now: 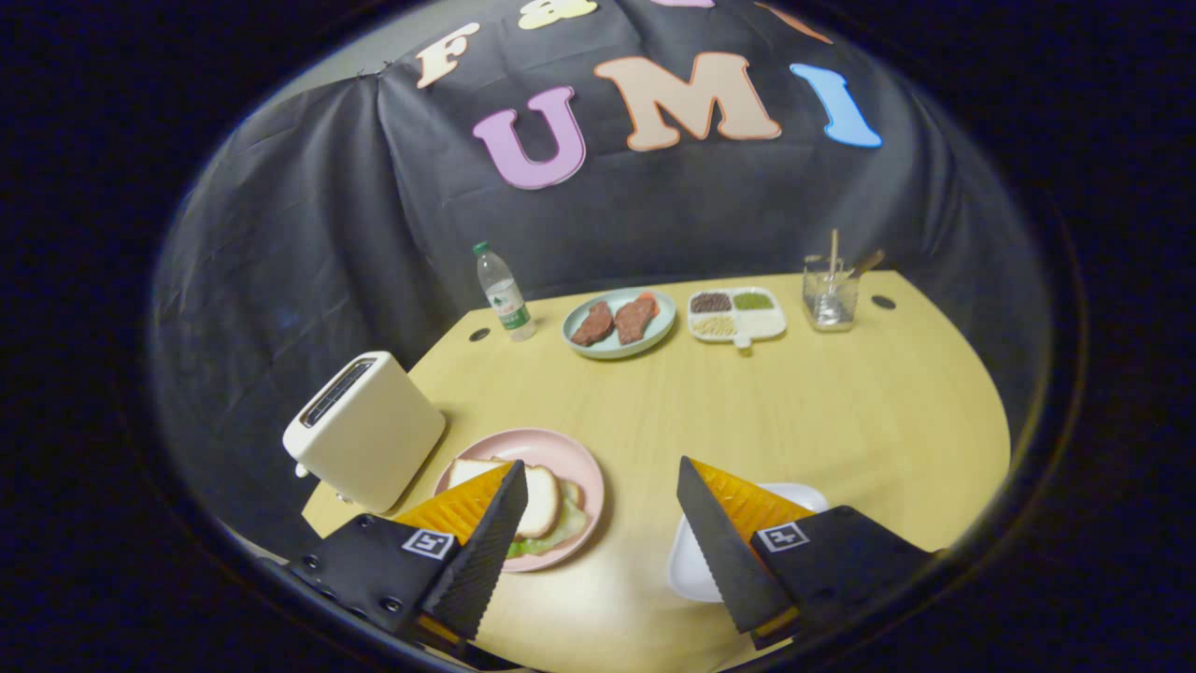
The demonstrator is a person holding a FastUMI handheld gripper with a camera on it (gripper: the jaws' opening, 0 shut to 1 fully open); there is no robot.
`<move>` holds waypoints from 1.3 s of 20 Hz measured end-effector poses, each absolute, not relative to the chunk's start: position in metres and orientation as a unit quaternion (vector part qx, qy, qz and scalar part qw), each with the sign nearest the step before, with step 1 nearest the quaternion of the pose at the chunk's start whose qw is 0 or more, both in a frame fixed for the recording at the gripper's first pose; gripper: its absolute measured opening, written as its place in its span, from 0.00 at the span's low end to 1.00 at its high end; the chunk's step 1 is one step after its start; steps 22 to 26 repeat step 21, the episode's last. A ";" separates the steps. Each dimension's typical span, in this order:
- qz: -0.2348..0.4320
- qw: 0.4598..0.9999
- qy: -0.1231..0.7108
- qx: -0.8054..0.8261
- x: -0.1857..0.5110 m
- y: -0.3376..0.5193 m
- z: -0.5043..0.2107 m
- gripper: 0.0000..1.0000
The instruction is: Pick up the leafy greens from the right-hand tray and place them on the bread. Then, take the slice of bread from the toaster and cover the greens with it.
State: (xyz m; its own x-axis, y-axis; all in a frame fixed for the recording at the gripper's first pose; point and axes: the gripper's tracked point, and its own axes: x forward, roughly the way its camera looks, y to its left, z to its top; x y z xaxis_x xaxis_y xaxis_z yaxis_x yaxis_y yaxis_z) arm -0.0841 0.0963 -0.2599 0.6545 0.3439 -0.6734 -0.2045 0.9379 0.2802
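Spread wide over the yellow wooden table (747, 411), the gripper (598, 486) holds nothing. Behind its left finger, a white bread slice (542, 500) covers pale green leafy greens (561, 533) on the round pink plate (570, 458), beside the cream toaster (369, 430). A white tray (691, 561) lies under the right finger.

toaster (364, 430) beside pink plate (575, 467), bare table (794, 411) beyond
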 end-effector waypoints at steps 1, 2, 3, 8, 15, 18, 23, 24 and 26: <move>0.144 0.915 0.369 0.077 -0.080 0.084 -0.249 1.00; 0.137 0.925 0.349 0.064 -0.074 0.072 -0.236 1.00; 0.129 0.935 0.326 0.052 -0.068 0.064 -0.222 1.00; 0.070 0.984 0.165 0.010 -0.033 0.022 -0.124 1.00; -0.012 0.993 0.113 0.001 -0.016 -0.048 -0.093 1.00; -0.027 0.993 0.111 -0.014 -0.012 -0.060 -0.091 1.00; -0.026 0.993 0.108 -0.027 -0.008 -0.062 -0.087 1.00; -0.026 0.993 0.108 -0.027 -0.008 -0.062 -0.087 1.00; -0.026 0.993 0.108 -0.027 -0.008 -0.062 -0.087 1.00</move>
